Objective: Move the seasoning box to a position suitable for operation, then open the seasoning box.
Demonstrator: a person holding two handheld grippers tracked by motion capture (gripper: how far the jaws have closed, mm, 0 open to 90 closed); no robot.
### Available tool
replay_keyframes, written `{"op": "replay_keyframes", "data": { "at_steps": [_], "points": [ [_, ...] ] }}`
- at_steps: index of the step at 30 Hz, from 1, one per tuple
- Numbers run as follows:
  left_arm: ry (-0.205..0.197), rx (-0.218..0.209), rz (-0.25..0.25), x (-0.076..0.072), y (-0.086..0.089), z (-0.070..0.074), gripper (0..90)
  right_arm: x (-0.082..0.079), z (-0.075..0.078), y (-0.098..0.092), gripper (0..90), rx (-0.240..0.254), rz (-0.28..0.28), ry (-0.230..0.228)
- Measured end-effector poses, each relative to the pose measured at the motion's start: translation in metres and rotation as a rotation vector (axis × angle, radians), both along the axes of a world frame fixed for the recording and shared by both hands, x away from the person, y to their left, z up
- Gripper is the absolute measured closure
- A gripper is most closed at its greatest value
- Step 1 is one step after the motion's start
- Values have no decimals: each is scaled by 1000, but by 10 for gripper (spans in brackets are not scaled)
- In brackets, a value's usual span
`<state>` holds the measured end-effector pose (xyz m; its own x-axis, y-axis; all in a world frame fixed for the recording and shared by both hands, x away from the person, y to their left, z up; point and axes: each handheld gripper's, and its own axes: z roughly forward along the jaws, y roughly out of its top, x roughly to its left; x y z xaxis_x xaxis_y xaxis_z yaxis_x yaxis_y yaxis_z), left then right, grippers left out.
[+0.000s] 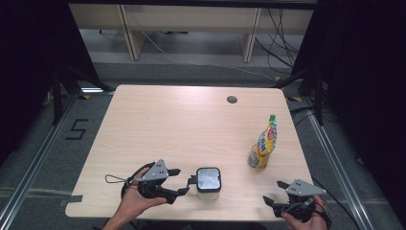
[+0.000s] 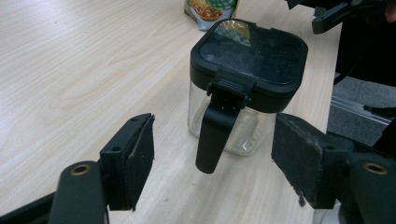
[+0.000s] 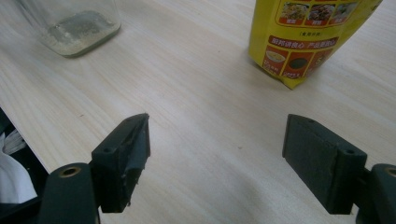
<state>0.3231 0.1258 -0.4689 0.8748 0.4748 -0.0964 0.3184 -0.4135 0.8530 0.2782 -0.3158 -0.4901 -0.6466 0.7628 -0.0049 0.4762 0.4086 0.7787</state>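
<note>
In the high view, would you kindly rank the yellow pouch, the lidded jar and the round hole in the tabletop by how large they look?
1. yellow pouch, the tallest
2. lidded jar, somewhat smaller, though it sits nearer the camera, so the two are close
3. round hole, clearly smallest

Left gripper (image 1: 184, 181) and right gripper (image 1: 269, 201), jaws wide apart.

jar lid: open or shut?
Shut. The black lid sits flat on the clear jar, its front latch hanging down; whether it is locked, cannot tell.
</note>
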Motion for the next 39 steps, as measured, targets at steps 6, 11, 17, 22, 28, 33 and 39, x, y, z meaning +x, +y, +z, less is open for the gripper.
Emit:
{"op": "replay_keyframes", "data": {
  "at_steps": [6, 11, 17, 22, 28, 33, 39],
  "points": [
    [20, 18, 23, -3, -1, 0, 272, 0, 1, 0, 240, -16, 0, -6],
    [1, 6, 22, -5, -1, 5, 283, 0, 1, 1, 239, -15, 3, -3],
    [-37, 16, 15, -8, -2, 12, 344, 1, 1, 1, 237, -26, 14, -13],
    [-34, -34, 57, -9, -2, 17, 520, 0, 1, 4, 235, -11, 11, 6],
    [-81, -46, 34, -8, -8, 23, 779, 2, 1, 5, 235, -10, 32, -2],
    [-93, -27, 24, -8, -20, 26, 853, 1, 1, 5, 236, -19, 19, -7],
    [-92, -7, 11, -4, -31, 24, 883, 1, 1, 6, 237, -24, 20, -5]
  ]
}}
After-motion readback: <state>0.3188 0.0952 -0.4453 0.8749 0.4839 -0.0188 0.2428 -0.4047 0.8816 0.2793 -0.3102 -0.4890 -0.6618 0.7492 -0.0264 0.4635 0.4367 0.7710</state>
